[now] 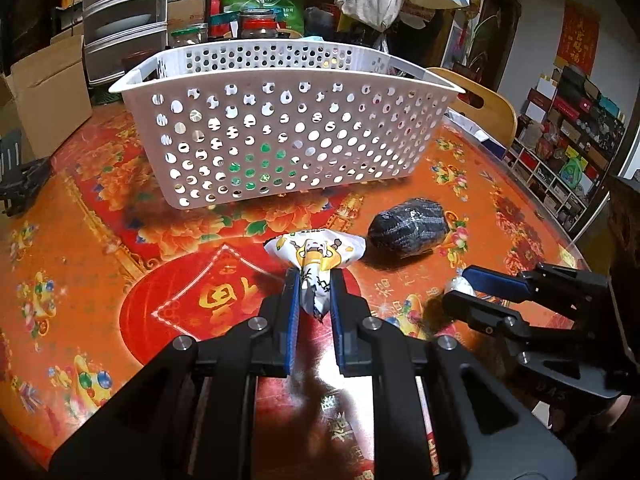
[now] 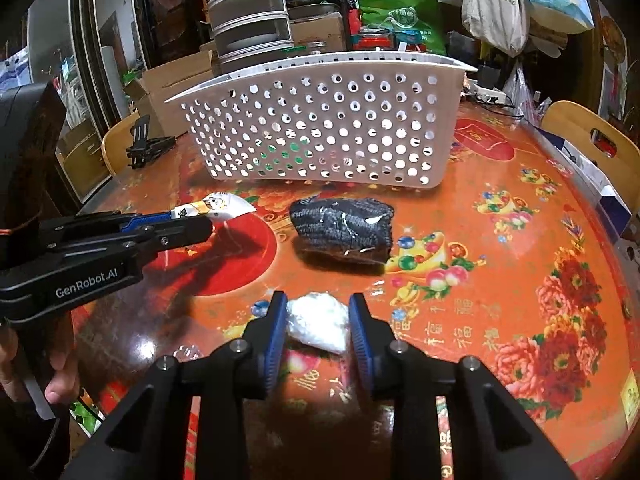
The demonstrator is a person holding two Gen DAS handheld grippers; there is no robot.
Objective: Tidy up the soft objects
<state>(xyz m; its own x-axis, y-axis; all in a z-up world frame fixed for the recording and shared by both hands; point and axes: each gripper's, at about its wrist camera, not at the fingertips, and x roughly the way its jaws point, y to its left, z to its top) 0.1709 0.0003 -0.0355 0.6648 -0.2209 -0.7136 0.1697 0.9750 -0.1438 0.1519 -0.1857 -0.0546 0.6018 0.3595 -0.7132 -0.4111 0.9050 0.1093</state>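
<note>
Left wrist view: left gripper (image 1: 314, 292) closed tight on a printed tissue pack (image 1: 316, 256), pinched at its near end, the rest bulging out past the fingertips; whether it hangs just above the red tablecloth (image 1: 100, 240) or rests on it, cannot tell. White perforated basket (image 1: 280, 136) stands farther back. Through its holes, only a patch of green shows low down; could be an item inside or something behind, cannot tell. Dark knit bundle (image 1: 406, 228) lies on the cloth between pack and basket, off to the right. Right gripper (image 1: 460, 292) is visible at the right, with something white at its tips.

Right wrist view: right gripper (image 2: 318, 320) part open, its pads straddling a small clear-wrapped white packet (image 2: 318, 324) on the cloth; left pad about touching, right pad not quite, so no firm hold yet. Dark knit bundle (image 2: 342, 232) sits beyond, untouched. Basket (image 2: 320, 128) behind it.

Judgement: early-to-mid stage. Three soft items remain outside the basket; one gripped, one being approached, one waiting.
</note>
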